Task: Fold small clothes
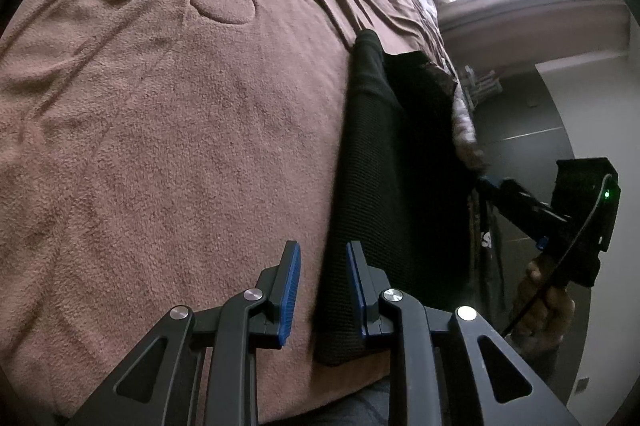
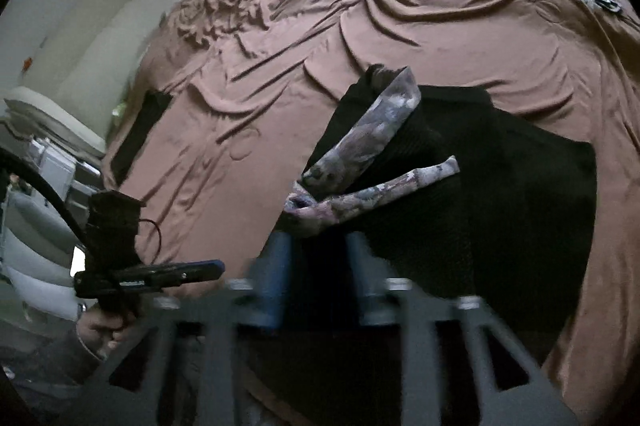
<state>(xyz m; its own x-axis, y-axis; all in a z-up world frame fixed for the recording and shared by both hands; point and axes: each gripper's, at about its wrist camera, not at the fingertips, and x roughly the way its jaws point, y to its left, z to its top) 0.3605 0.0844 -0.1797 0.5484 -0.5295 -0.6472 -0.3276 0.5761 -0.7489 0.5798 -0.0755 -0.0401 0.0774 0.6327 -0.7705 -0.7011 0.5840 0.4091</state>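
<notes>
- We work over a bed covered by a brown blanket (image 1: 168,154), creased toward its far side.
- The black garment (image 1: 372,186) lies on the blanket near its edge, folded into a long strip in the left wrist view; in the right wrist view it spreads wide and dark across the near part of the bed.
- A floral cloth (image 2: 372,134) with two strap-like ends lies on top of the black garment, one end pointing up, the other off to the right.
- Our left gripper (image 1: 323,290) hangs over the near edge of the black garment with its blue pads a little apart; nothing is pinched between them, and the fabric's edge shows through the gap.
- Our right gripper (image 2: 318,266) is blurred, its jaws parted over the near edge of the black garment just below the floral cloth; we see nothing clamped between the pads.
- Our right hand (image 1: 544,306) grips its handle off the bed's edge, beside the garment.
- Our left hand (image 2: 104,330) holds its handle at the blanket's left edge.
- A second dark piece (image 2: 140,130) lies on the far left side of the blanket, well apart from the garment.
</notes>
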